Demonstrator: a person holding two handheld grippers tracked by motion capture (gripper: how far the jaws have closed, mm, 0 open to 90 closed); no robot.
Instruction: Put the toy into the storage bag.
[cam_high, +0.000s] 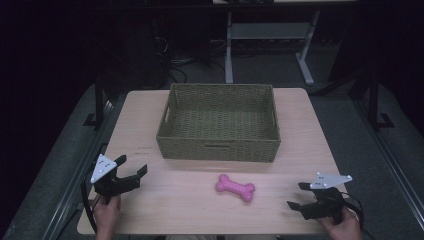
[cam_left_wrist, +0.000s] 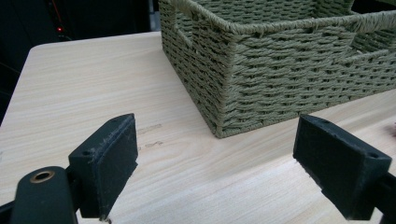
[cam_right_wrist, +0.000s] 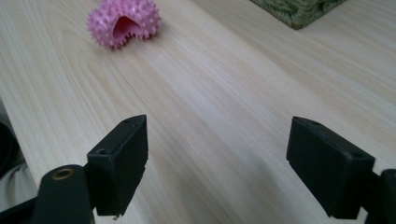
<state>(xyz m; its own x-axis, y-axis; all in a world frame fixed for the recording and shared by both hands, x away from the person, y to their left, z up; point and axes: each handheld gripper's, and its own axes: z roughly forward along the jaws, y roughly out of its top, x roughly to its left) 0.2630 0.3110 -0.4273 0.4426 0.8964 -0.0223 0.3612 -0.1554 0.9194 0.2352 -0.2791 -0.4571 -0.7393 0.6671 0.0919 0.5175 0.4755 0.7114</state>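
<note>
Left tool (cam_high: 134, 172) released, nothing between its jaws, near bench's (cam_high: 150, 200) left front corner | bone toy (cam_high: 235, 187) lying flat on bench, just in front of basket (cam_high: 218, 147) | right tool (cam_high: 299, 195) released, jaws wide, right of toy, apart

Light wood-grain counter (cam_high: 150, 210) with rounded corners, lit from above and standing on grey carpeted floor (cam_high: 345, 120); beyond its far edge, in a dark room, a white-framed table base (cam_high: 305, 62) and tangled cables (cam_high: 172, 62); black metal rails (cam_high: 385, 150) flank both sides.
</note>
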